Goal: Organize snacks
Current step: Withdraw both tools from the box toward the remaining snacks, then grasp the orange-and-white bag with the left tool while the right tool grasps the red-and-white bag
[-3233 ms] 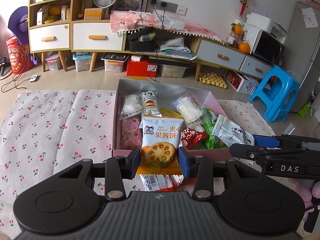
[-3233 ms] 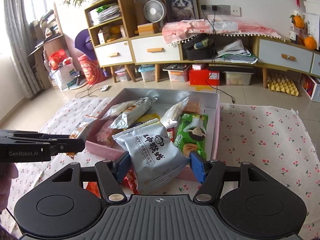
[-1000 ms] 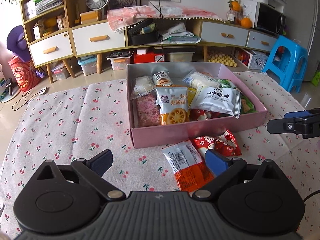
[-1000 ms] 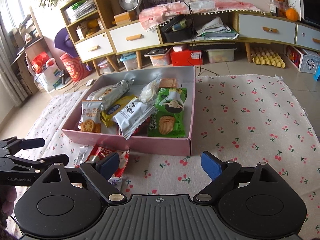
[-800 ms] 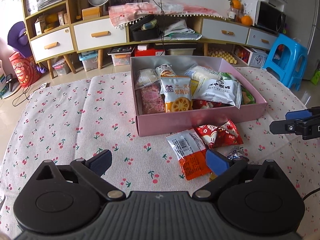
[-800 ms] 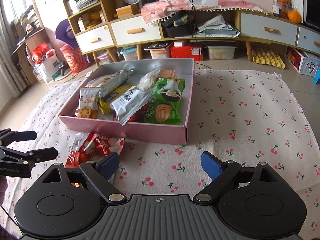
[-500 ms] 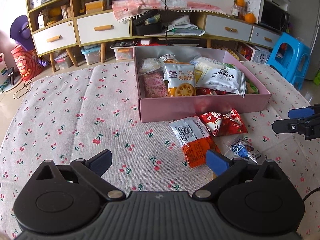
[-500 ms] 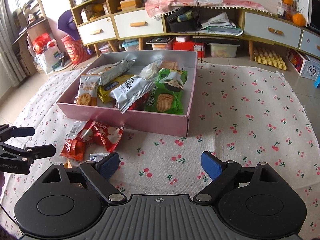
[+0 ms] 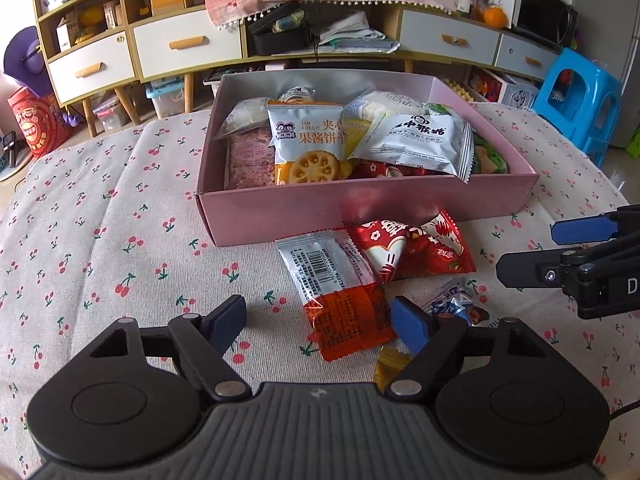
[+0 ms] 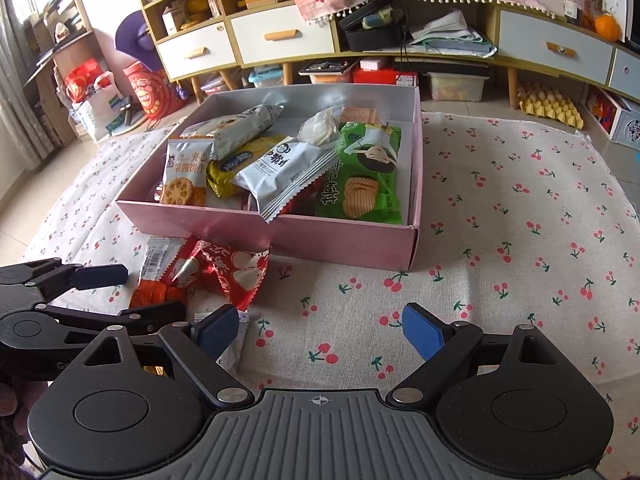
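The left gripper (image 9: 320,320) is low over the cherry cloth (image 9: 100,208). Its jaws have just been closing in, but they are not pinching anything. The bottom end of the orange and white packet (image 9: 340,292) lies between the blue pads, and the right pad (image 9: 408,322) is just beside its edge. A barcode shows on the white half of this packet; the small print there is too tiny to read.

The right gripper (image 10: 320,330) has its jaws wide apart with only cloth between them. Seen from the left camera, letters "D" show on its side; from the right camera, the left one shows "Ge" on its body.

Next to the orange packet lies a red packet (image 9: 412,248) with white flowers and Chinese writing. A small blue and white candy (image 9: 452,306) and a yellow wrapper (image 9: 390,362) lie near the left gripper's right pad.

Behind them sits the pink box (image 9: 360,204), full of snacks. At the front, a white packet (image 9: 306,140) says "JAM BISCUIT" with Chinese words and a round biscuit picture. Beside it lies a grey-white packet (image 9: 416,140) with a monkey face. A green chips bag (image 10: 364,176) rests on the box's right side.
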A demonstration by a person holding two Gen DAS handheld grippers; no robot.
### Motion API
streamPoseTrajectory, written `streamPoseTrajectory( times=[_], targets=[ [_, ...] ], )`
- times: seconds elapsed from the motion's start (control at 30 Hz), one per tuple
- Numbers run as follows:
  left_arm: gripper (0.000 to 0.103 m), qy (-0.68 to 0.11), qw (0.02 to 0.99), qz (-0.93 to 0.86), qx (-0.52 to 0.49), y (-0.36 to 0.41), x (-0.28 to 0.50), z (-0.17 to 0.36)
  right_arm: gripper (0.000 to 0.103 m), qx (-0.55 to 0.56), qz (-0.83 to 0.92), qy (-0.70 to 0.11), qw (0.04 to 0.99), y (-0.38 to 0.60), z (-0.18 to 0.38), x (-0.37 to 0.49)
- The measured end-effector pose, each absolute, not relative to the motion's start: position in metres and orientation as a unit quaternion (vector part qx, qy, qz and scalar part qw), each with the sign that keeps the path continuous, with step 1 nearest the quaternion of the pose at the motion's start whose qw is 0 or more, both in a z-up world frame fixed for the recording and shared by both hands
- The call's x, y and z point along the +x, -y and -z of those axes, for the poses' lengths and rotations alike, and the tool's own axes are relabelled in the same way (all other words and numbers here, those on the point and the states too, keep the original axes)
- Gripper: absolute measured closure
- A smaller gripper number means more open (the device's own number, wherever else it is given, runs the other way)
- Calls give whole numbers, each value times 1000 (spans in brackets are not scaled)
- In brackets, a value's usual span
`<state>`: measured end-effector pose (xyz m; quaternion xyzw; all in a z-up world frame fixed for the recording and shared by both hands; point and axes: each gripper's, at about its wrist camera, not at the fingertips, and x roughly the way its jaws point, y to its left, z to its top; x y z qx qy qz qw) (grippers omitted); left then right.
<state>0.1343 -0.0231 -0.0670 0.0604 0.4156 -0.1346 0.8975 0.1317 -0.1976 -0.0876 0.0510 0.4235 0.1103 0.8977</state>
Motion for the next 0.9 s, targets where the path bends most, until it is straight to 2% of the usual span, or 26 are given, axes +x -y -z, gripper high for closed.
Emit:
streamPoseTrajectory(
  times=[0.27, 0.7, 0.9],
  targets=[
    [65, -422, 890, 159, 59, 17, 135, 59, 12, 48, -113, -431, 894, 183, 92, 141],
    [67, -437, 890, 123, 40, -27, 140, 56, 12, 99, -134, -450, 877, 157, 92, 156],
    [54, -425, 896, 125, 33, -36, 136, 58, 12, 120, -124, -449, 877, 145, 94, 162]
  ],
)
